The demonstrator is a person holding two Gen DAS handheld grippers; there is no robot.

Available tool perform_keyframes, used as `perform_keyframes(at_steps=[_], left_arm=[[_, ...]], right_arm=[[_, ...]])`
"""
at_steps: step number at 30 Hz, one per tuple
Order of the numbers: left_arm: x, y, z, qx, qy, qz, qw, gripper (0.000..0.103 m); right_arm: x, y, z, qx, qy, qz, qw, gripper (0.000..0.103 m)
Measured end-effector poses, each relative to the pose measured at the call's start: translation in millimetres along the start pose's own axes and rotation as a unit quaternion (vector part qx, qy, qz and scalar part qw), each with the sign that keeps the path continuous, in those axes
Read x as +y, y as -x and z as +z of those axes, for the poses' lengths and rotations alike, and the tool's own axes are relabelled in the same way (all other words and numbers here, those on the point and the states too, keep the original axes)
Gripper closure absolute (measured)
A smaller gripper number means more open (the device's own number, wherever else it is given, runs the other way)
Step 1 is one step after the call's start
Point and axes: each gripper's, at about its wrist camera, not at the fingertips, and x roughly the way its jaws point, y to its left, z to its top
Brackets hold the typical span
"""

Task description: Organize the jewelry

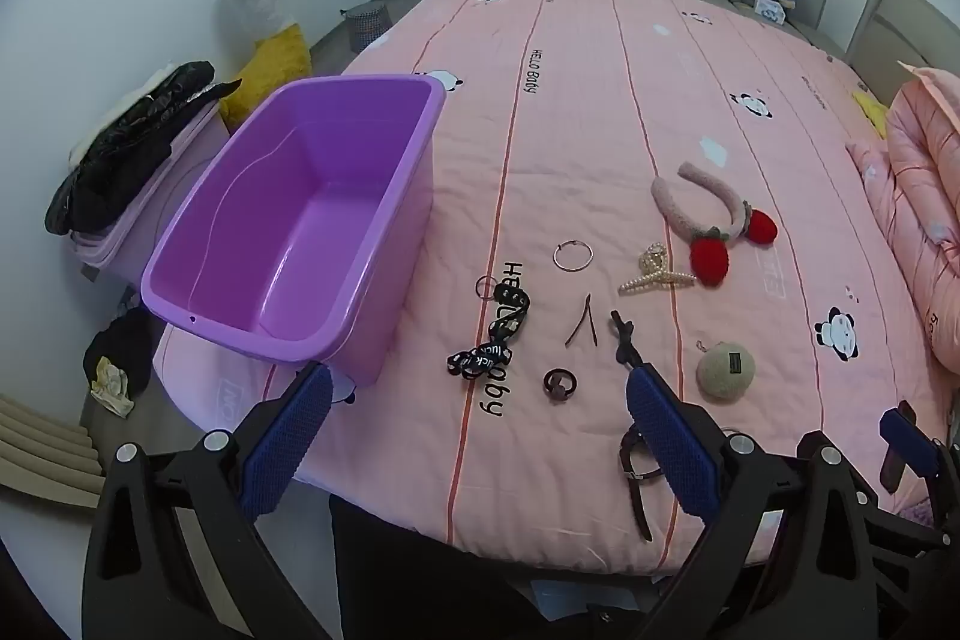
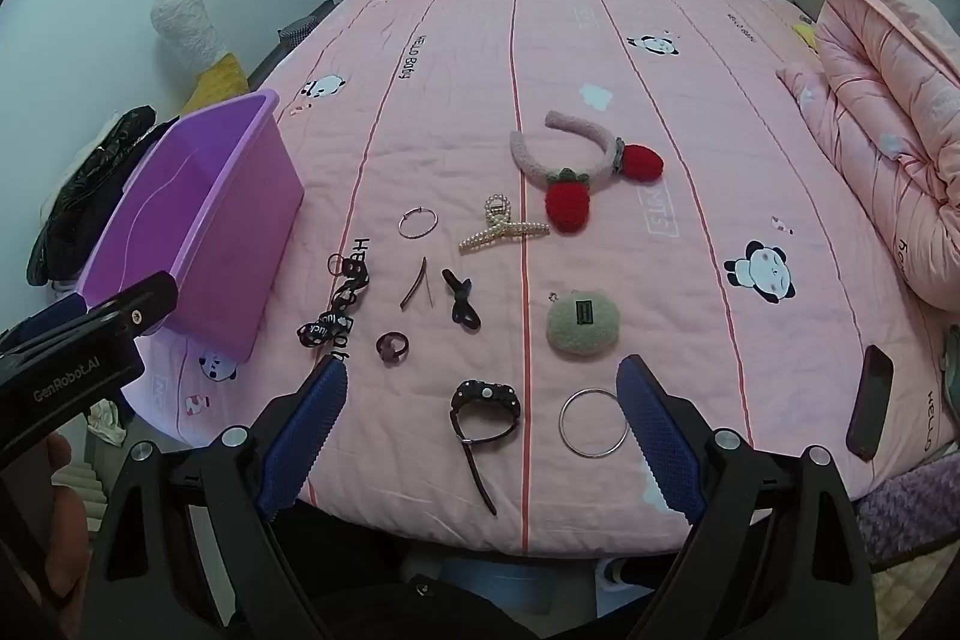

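Tongs wide and empty, left gripper (image 1: 480, 418) and right gripper (image 2: 483, 418) hovering at the bed's (image 2: 600, 52) near edge. Jewelry lies ahead: watch (image 2: 483, 409) and bangle (image 2: 593, 422) between right's fingers, bin (image 1: 288, 220) at left's far-left edge.

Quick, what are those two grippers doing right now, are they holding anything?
Left gripper: open, holding nothing, above the bed's near edge.
Right gripper: open, holding nothing, above the watch.

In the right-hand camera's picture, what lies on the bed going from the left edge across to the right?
Purple bin → black ribbon → thin hoop → pearl hair claw → round plush pouch → phone.
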Motion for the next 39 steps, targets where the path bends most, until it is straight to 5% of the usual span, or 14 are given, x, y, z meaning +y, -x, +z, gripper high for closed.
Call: perform_keyframes(at_steps=[39], left_arm=[[-2.3, 2.7, 0.6, -0.007, -0.004, -0.006, 0.9999, 0.006]], right_arm=[[-0.9, -2.0, 0.3, 0.001, -0.001, 0.002, 1.000, 0.016]])
